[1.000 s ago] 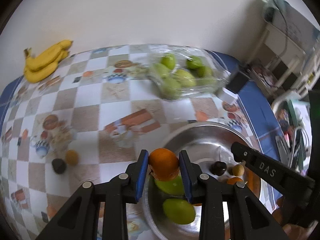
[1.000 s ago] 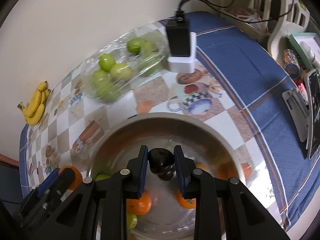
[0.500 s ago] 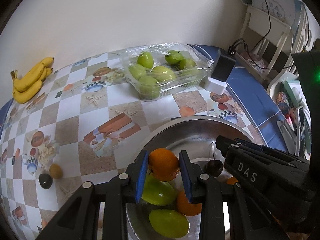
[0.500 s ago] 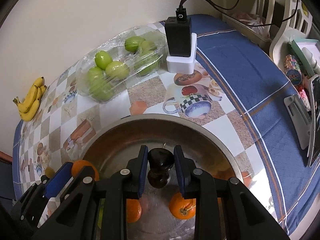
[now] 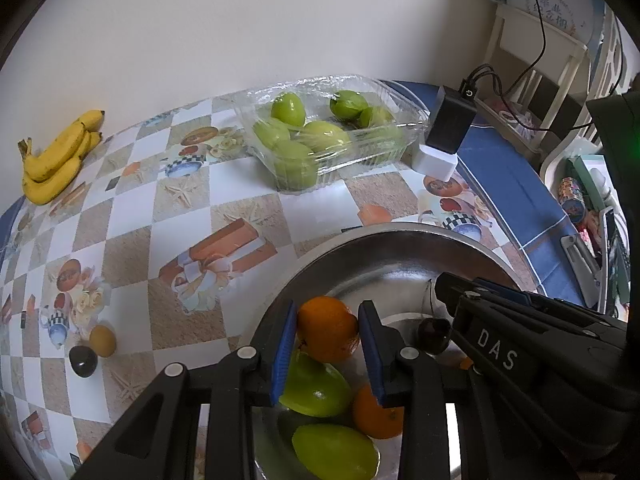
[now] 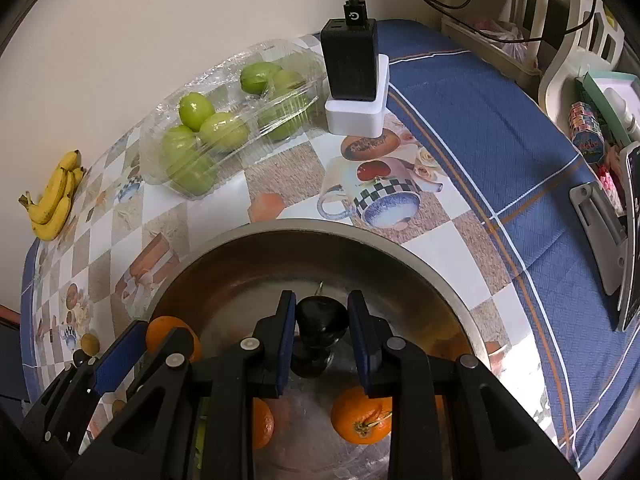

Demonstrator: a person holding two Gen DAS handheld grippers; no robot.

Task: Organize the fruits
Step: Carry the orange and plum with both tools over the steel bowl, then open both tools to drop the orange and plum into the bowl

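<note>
Fruit is in both of your grippers, above the round steel bowl [image 6: 420, 264]. Your left gripper [image 5: 328, 342] is closed on a round orange mandarin [image 5: 326, 328]; the blue pads press its two sides. It is nearly a ball, so no long axis can be told. Your right gripper [image 6: 322, 330] is closed on a small dark, glossy fruit [image 6: 320, 316], whose thin stem [image 6: 320, 289] points away from the camera, toward the far wall of the bowl.

Inside the bowl two oval green fruits [image 5: 316, 388] lie slanted, long axis from upper left to lower right in the left wrist view, with more orange mandarins [image 6: 362, 416] beside them.

On the checked tablecloth [image 5: 132, 216], a clear plastic tray of green fruits [image 5: 320, 136] lies near the wall and a bunch of yellow bananas [image 5: 56, 156] lies far left.
</note>
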